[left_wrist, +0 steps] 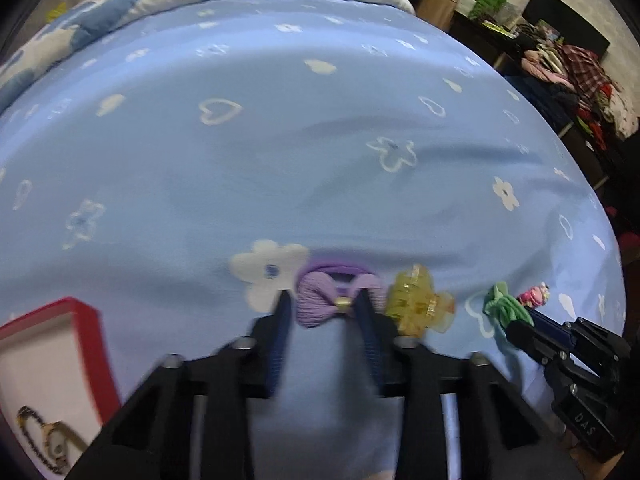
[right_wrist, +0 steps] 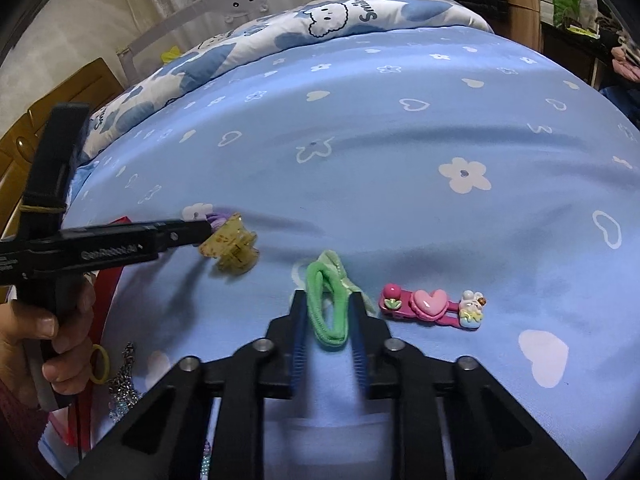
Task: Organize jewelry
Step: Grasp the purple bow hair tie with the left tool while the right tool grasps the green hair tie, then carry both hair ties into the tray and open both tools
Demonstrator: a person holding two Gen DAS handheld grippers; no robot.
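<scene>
Red box (left_wrist: 86,320): open at far left on the bed (left_wrist: 320,140); a chain piece (left_wrist: 44,436) lies inside.
Left gripper (left_wrist: 324,300): fingers apart, either side of the purple bow hair tie (left_wrist: 334,294).
Yellow claw clip (left_wrist: 418,304): just right of the bow.
Right gripper (right_wrist: 326,300): fingers apart around the green hair tie (right_wrist: 326,300).
Pink heart clip (right_wrist: 432,306): on the bed beside it.

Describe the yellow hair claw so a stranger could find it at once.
On the blue flowered bedsheet lies a row of hair accessories. The yellow claw clip sits between the purple bow tie and green hair tie; it alone is translucent, hard plastic.
</scene>
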